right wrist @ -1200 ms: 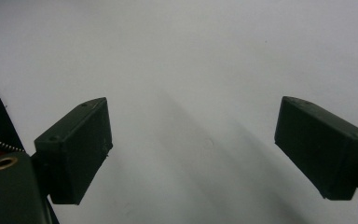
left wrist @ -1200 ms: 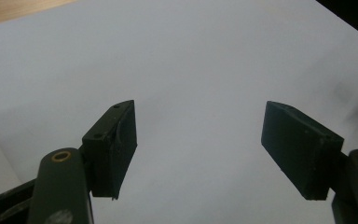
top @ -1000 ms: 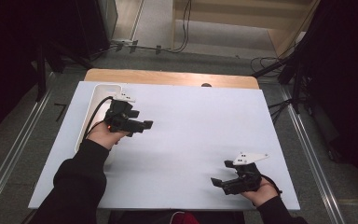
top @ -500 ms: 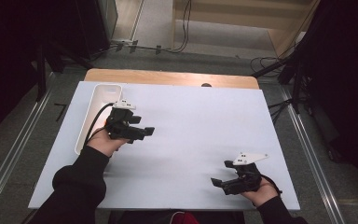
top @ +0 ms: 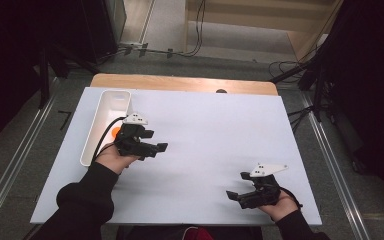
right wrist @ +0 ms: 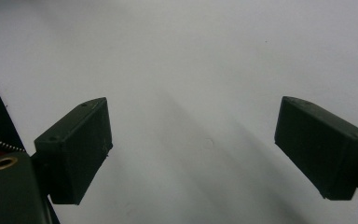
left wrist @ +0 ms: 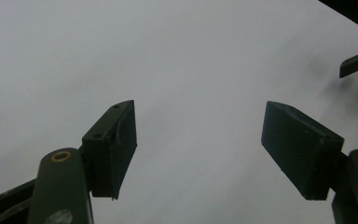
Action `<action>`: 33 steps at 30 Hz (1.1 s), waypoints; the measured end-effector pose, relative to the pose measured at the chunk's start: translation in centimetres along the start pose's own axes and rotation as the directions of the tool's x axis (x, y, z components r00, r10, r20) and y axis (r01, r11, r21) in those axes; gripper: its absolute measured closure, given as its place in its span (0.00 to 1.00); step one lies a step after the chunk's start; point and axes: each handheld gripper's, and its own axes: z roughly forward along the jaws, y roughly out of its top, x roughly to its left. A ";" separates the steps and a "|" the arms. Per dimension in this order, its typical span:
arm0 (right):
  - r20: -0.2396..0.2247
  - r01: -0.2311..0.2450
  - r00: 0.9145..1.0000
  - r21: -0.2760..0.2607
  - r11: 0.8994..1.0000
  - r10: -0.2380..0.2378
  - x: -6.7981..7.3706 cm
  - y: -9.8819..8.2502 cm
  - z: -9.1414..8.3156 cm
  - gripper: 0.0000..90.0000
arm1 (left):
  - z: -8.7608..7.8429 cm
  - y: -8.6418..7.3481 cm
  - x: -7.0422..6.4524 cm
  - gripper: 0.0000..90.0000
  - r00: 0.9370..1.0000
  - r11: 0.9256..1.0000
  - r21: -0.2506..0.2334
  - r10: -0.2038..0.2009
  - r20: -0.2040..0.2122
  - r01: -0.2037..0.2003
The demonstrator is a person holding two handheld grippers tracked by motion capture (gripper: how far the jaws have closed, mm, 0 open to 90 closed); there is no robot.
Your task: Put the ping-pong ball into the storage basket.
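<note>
Grippers rest over a white table [top: 205, 130]. Left gripper [top: 156, 148] sits just right of a white tray [top: 94, 131], hand [top: 114, 159] near the tray's near end; its jaws stand apart with nothing between them, and the left gripper view shows bare table surface in the gap between the pads [left wrist: 116, 144]. An orange object [top: 115, 133] lies inside the tray, partly hidden behind the gripper body, near the tray's middle. Right gripper [top: 236, 196] sits near the table's near right corner, well apart from the tray; its jaws are spread wide and hold nothing, with bare table between them in the right gripper view [right wrist: 193, 149].
</note>
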 end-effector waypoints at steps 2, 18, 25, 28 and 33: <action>0.000 0.000 1.000 0.000 1.000 0.000 0.0 0.0 0.0 0.11 | 0.0 -0.2 -0.2 0.29 1.000 1.000 -0.006 -0.002 0.002 0.002; -0.001 0.000 1.000 0.001 1.000 0.000 0.0 0.0 0.0 0.11 | 0.1 -1.7 -0.9 0.28 0.999 0.999 -0.017 0.028 0.030 -0.027; -0.002 -0.004 1.000 0.003 1.000 0.004 0.0 0.0 0.0 0.11 | -0.1 -2.4 -0.9 0.28 0.998 0.999 -0.025 0.042 0.044 -0.041; -0.001 -0.002 1.000 0.003 1.000 0.002 0.0 0.0 0.0 0.11 | -0.1 -2.8 -1.1 0.28 0.997 0.998 -0.030 0.058 0.052 -0.057; -0.001 0.000 1.000 0.003 1.000 0.000 0.0 0.0 0.0 0.11 | -0.1 -3.5 -1.6 0.28 0.994 0.996 -0.007 0.093 0.057 -0.093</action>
